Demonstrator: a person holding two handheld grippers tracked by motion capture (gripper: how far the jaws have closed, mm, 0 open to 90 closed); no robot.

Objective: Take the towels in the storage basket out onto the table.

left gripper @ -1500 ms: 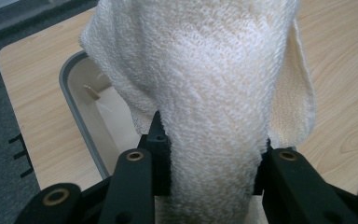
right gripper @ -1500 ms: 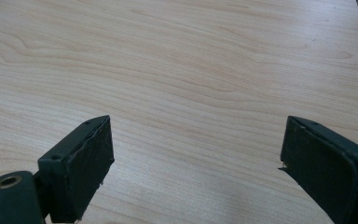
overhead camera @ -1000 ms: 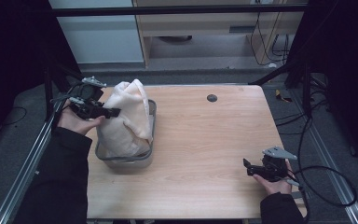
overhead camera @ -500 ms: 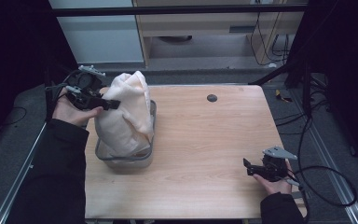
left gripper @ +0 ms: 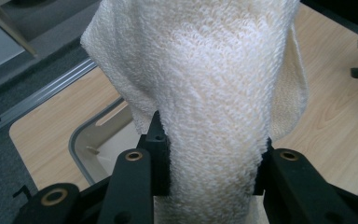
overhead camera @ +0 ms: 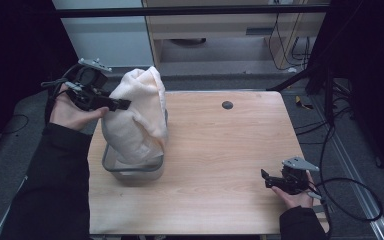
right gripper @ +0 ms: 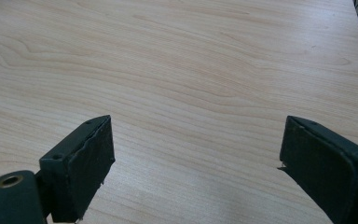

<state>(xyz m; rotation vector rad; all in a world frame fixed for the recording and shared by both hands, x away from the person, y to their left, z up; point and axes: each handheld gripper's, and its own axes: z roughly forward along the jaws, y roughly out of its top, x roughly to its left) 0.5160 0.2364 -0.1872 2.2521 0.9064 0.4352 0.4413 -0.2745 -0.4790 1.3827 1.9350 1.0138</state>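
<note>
A cream towel (overhead camera: 137,117) hangs bunched above a grey bin (overhead camera: 111,166) at the table's left side, its lower end still inside the bin. My left gripper (overhead camera: 122,104) is shut on the towel near its top, held up by the hand at the far left. In the left gripper view the towel (left gripper: 209,93) fills the gap between the two jaws and drapes away over the bin's rim (left gripper: 77,144). My right gripper (overhead camera: 265,179) rests low at the table's front right, jaws open. In the right gripper view its gripper (right gripper: 196,154) has only bare wood between the jaws.
The wooden table (overhead camera: 220,150) has a small dark round hole (overhead camera: 227,105) near its far edge. Cables (overhead camera: 350,195) trail off the right side. A cabinet and shelving stand beyond the table's far edge.
My left gripper has risen with the towel, drawing more of it up out of the bin. The right gripper has stayed where it was.
</note>
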